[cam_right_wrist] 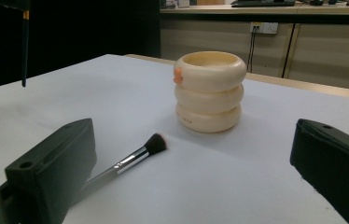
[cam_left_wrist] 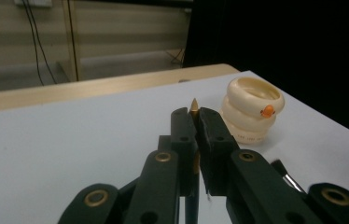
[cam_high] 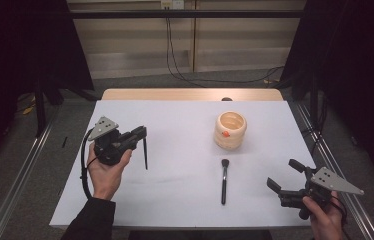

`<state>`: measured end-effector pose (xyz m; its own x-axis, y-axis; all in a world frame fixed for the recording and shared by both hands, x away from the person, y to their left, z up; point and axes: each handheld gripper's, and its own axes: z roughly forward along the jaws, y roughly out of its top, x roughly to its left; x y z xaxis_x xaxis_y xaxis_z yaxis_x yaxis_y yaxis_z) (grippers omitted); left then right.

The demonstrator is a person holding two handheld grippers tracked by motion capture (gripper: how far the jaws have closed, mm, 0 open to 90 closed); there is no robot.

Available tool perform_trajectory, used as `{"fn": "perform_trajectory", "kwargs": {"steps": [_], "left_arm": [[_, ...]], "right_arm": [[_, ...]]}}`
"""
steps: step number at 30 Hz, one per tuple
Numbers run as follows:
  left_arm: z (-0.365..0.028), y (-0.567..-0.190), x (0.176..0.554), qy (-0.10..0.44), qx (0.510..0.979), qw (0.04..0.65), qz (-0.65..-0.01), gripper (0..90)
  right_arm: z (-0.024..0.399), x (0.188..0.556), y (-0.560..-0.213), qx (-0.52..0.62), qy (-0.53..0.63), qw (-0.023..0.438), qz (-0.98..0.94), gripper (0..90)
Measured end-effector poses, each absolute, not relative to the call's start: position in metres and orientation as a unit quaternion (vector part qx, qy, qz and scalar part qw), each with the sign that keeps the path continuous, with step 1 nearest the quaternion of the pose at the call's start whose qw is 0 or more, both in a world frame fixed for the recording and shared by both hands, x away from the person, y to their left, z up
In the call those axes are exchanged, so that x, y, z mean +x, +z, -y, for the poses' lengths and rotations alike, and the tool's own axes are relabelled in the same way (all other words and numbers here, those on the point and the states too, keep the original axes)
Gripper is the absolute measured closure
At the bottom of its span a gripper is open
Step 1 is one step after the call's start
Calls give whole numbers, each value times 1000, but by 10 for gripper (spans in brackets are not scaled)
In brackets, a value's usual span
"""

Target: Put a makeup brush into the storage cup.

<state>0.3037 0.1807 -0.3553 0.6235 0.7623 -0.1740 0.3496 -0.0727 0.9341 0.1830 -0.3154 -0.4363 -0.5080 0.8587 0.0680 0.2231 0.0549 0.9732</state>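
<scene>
Left hand (cam_high: pixel 106 169) comes in from the bottom edge, palm wrapped under the left gripper (cam_high: pixel 142 134), grey plate up, jaws pointing right across the white table (cam_high: pixel 175 200). Jaws clamped on a thin dark brush (cam_high: pixel 145 153): it hangs near vertical below them, off the table; gold tip (cam_left_wrist: pixel 194 104) pokes out above the pads in the left gripper view. Mid-table, well right of it, a makeup brush (cam_high: pixel 223 181) lies flat, bristles toward the cream ringed holder (cam_high: pixel 230 130), near but not touching. Holder upright, orange spot on its side. Right hand (cam_high: pixel 325 217) low at the table's right front corner; right gripper (cam_high: pixel 282 176) aims left and away, jaws wide apart, nothing between them.
</scene>
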Motion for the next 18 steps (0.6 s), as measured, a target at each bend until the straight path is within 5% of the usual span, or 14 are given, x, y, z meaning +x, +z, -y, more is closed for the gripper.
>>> {"fn": "perform_trajectory", "kwargs": {"steps": [18], "left_arm": [[-185,-348,287,202,686,606,-349,854]], "right_arm": [[312,182,-436,397,565,294,-661,0]]}}
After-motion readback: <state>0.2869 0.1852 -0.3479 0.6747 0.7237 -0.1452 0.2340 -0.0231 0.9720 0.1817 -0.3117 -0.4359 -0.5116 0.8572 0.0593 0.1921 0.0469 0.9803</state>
